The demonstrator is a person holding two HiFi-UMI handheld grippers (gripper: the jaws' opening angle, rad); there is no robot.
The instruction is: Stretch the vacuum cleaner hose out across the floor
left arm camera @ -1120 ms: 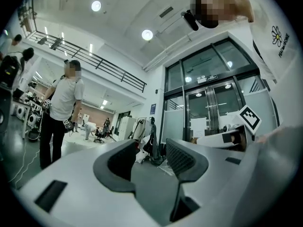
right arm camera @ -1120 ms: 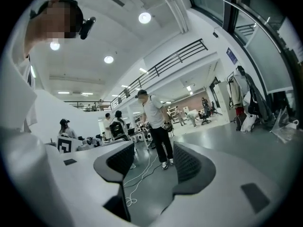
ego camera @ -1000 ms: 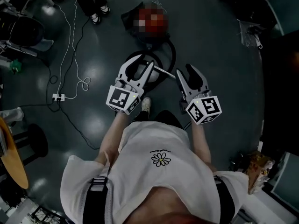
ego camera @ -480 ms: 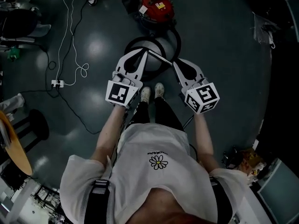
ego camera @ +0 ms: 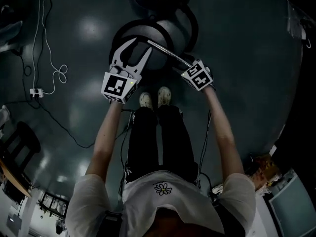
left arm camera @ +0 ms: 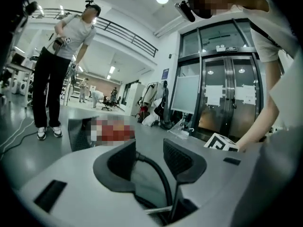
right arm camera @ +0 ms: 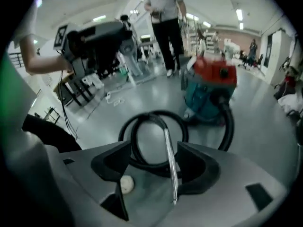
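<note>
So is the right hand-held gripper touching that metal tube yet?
Cannot tell. In the right gripper view the metal tube runs between the right hand-held gripper's jaws, which have just opened, close to one pad; neither gap nor contact shows plainly.

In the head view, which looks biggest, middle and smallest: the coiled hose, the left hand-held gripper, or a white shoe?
1. Coiled hose, largest.
2. Left hand-held gripper, though it is nearer the camera.
3. White shoe, smallest.

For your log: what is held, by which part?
Nothing is held. Both grippers' jaws have just been opening: the wand lies unclamped between the right gripper's, the hose between the left gripper's.
</note>
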